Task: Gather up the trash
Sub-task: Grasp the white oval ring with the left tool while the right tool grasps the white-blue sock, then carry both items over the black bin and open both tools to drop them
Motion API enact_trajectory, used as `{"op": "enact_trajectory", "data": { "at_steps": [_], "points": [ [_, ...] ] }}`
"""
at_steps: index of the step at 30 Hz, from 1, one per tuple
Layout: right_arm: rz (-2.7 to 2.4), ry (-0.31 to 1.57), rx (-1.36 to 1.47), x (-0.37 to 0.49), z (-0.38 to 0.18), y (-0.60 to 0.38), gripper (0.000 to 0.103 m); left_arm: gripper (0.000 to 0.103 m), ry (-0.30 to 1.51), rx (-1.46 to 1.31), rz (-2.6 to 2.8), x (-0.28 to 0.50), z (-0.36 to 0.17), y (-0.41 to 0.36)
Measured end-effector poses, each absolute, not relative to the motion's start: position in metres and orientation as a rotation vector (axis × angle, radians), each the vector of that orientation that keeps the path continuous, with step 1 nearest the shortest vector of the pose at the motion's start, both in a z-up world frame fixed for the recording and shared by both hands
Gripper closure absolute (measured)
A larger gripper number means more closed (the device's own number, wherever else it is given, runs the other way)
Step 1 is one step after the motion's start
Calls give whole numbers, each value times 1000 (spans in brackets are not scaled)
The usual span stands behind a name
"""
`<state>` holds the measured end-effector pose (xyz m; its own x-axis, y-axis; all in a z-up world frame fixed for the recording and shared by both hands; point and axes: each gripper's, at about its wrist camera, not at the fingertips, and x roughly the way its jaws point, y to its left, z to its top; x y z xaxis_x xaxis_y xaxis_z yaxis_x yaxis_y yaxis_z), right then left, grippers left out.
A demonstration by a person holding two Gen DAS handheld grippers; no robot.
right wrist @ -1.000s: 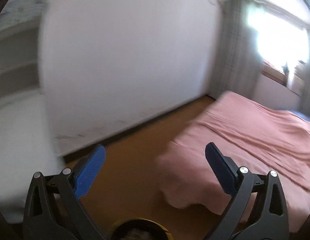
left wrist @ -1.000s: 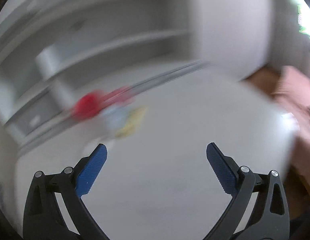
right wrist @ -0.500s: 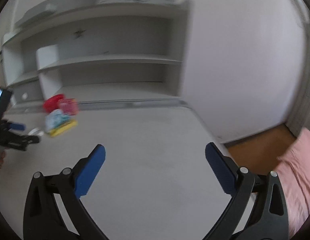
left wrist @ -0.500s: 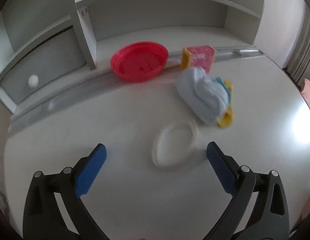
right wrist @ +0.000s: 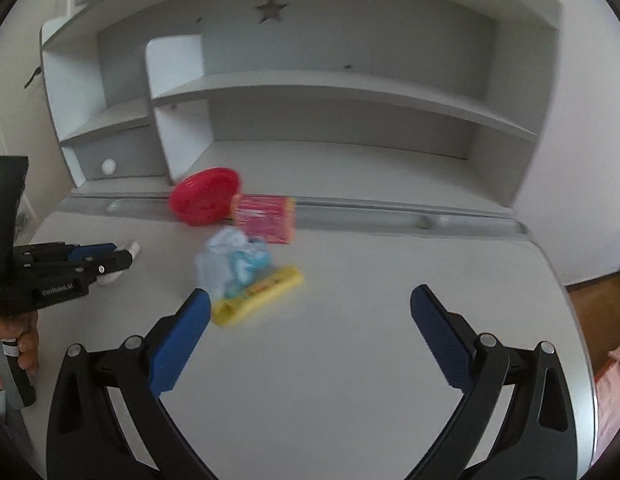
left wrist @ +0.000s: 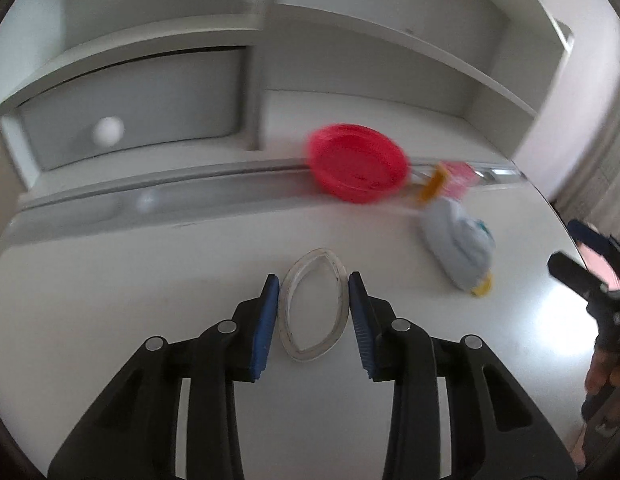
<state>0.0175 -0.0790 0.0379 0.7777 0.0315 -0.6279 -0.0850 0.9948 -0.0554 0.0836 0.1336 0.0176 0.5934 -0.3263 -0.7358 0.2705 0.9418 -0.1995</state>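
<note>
White desk (right wrist: 350,360) with a shelf hutch (right wrist: 310,92) at its back edge; all places below given relative to the desk's rear groove (right wrist: 390,210).

Red shallow dish (left wrist: 358,168) sits tilted on the groove, left of centre; contents not discernible, looks empty but blurred. Pink carton (right wrist: 265,218) touches the groove just right of the dish. Crumpled pale-blue wrapper (right wrist: 229,264) lies in front of the carton, nearer the desk's front; yellow packet (right wrist: 257,296) lies under and just in front of that wrapper. Clear plastic ring (left wrist: 314,308), squeezed to an oval, lies flat on the desk well in front of the groove, left of the wrapper.

Left gripper (left wrist: 314,312): jaws closing, the ring between them; blue pads (left wrist: 265,320) sit right at the ring's sides, contact not certain; ring remains on the desk. Right gripper (right wrist: 310,340): jaws wide apart, nothing between them, above bare desk right of the packet. Hutch drawer (left wrist: 129,108) below left shelf closed, white knob (left wrist: 107,131).
</note>
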Motion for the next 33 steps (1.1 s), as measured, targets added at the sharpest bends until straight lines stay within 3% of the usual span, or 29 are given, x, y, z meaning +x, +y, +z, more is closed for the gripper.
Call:
{"op": "enact_trajectory", "data": {
  "at_steps": [6, 9, 11, 14, 19, 28, 33],
  "points": [
    [166, 760, -73, 48, 23, -48, 6, 68, 835, 18, -291, 86, 23, 129],
    [185, 780, -100, 58, 18, -37, 12, 68, 831, 64, -278, 84, 26, 127],
    [183, 797, -133, 64, 15, -29, 35, 68, 829, 77, -274, 79, 28, 125],
    [220, 831, -147, 69, 8, -23, 58, 68, 836, 74, -277, 81, 26, 119],
    [250, 839, -113, 66, 6, -26, 80, 68, 847, 54, -272, 83, 25, 124],
    [193, 754, -38, 31, 41, -74, 83, 68, 851, 46, -272, 82, 23, 123],
    [110, 778, 15, 14, 34, -119, 83, 68, 846, 74, -274, 83, 23, 117]
  ]
}}
